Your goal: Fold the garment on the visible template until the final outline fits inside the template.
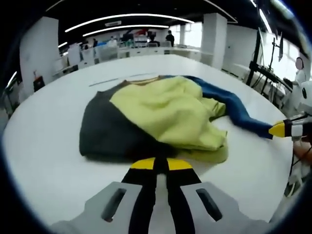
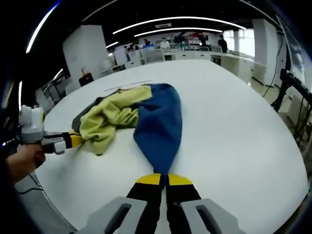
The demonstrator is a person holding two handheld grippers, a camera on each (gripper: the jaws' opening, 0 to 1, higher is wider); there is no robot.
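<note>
One garment (image 1: 161, 122), in grey, yellow and blue panels, lay bunched mid-table (image 1: 44, 161), with two grippers on it. The left gripper (image 1: 161, 162) had its fingers closed on the near yellow edge; the right gripper (image 2: 163, 178) pinched the blue sleeve (image 2: 161, 129) tip. Pulling apart could likely drag the heap, since no template outline could be made out beneath.

Table (image 1: 44, 146): white, broad, smooth top with a rounded edge. Lying directly on it: one crumpled garment (image 1: 161, 117) in dark grey, pale yellow-green and blue panels, heaped near the middle, with its blue part (image 2: 161, 126) stretched flat across the surface. A thin line (image 2: 127, 86) marks the tabletop just beyond the garment.
</note>
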